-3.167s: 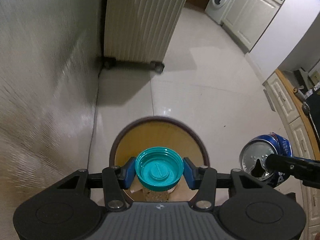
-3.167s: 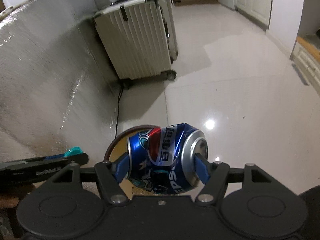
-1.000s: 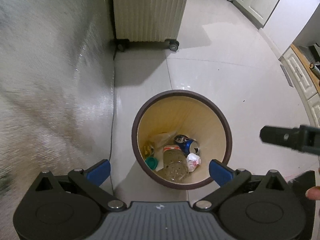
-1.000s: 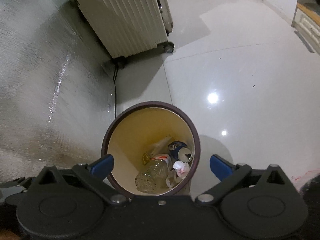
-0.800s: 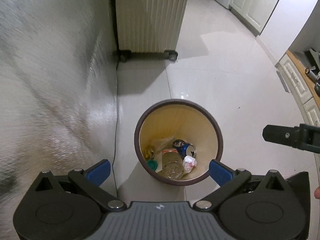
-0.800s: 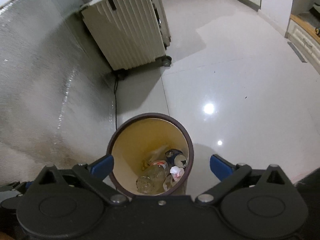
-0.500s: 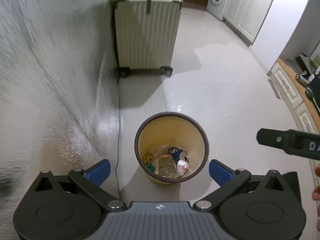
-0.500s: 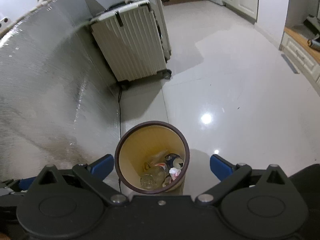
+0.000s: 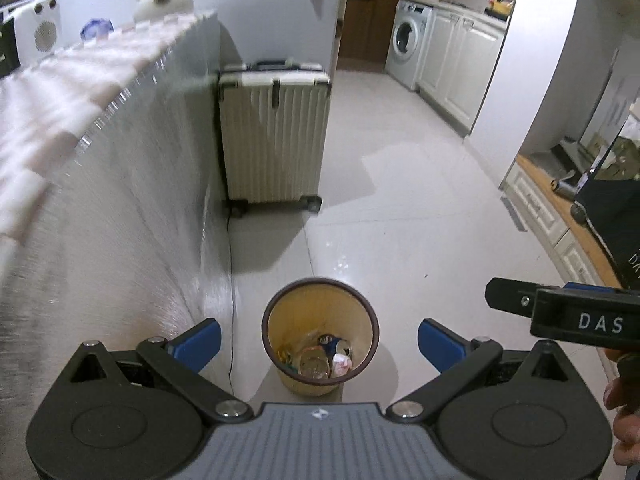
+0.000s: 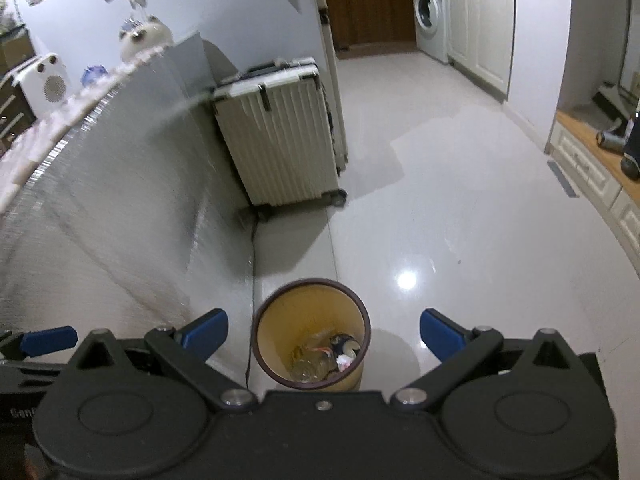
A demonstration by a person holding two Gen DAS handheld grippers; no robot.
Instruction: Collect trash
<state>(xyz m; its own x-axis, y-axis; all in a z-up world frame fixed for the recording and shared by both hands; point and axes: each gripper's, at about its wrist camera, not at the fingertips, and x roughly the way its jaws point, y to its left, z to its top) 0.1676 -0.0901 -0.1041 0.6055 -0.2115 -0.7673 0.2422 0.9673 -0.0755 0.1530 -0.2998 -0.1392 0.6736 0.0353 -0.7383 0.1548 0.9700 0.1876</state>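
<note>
Trash: sits at the bottom of the bin, which stands on the floor beside the silver-fronted counter. Visible inside: clear plastic bottle, blue can, crumpled white scrap, something teal at the left edge, too small to name.

Left tongs: blue pads spread wide, nothing between them, high above the bin. Right tongs: likewise spread and empty, bin centred between the pads well below.

Risks, as judged from here:
- Bin is light-looking and free-standing; a low sweep of either tool could clip the rim and tip it, spilling the contents.
- A thin cable runs along the floor just beside the bin; snagging it could drag the bin or whatever it feeds.
- Suitcase on wheels stands near, further along the counter; a bump might roll it.
- Any further drop from this height may bounce off the rim and land on the floor.
- No more trash in view; counter top is blurred.
</note>
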